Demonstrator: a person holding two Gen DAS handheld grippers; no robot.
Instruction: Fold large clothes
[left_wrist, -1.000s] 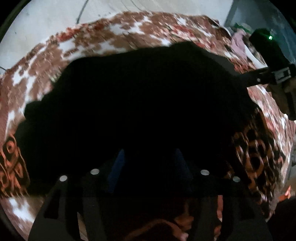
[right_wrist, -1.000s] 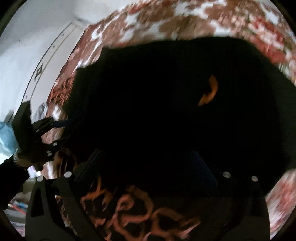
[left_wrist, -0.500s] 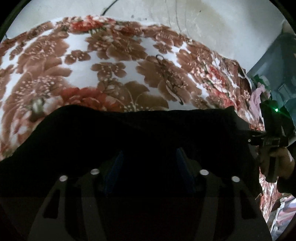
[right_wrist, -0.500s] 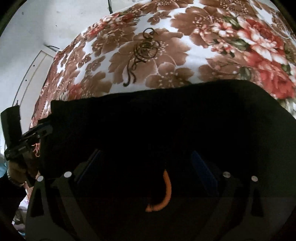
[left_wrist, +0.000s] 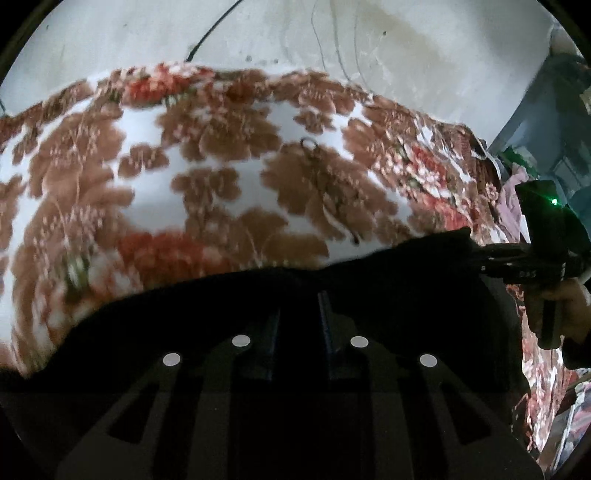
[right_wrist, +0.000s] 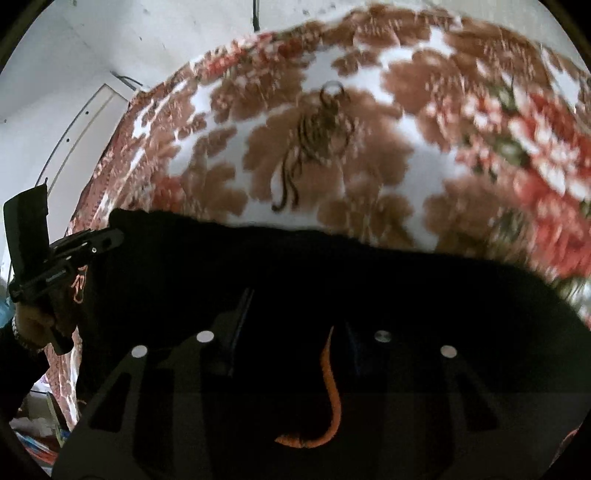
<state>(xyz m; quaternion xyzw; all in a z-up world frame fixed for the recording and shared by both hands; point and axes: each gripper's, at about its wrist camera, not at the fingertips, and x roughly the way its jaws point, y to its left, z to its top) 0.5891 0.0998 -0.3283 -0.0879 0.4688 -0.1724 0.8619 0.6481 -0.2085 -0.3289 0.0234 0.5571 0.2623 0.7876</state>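
Note:
A large black garment (left_wrist: 388, 291) with orange print hangs across the bottom of both views, its top edge stretched between my two grippers; it also shows in the right wrist view (right_wrist: 332, 266). My left gripper (left_wrist: 297, 314) is shut on the garment's edge. My right gripper (right_wrist: 295, 317) is shut on the same edge, with an orange cord (right_wrist: 330, 391) hanging between its fingers. Each gripper shows in the other's view, the right one (left_wrist: 491, 258) and the left one (right_wrist: 96, 240), both clamped on the garment's top corners.
A bed with a brown, red and white floral blanket (left_wrist: 221, 166) lies beyond the garment. A bare wall (left_wrist: 332, 40) is behind it. Loose clothes (left_wrist: 513, 184) are piled at the far right. A door (right_wrist: 85, 122) stands at the left.
Both grippers have lifted the garment's edge and drawn it back towards me. More of the floral blanket shows above the black cloth. The finger gaps have narrowed onto the fabric.

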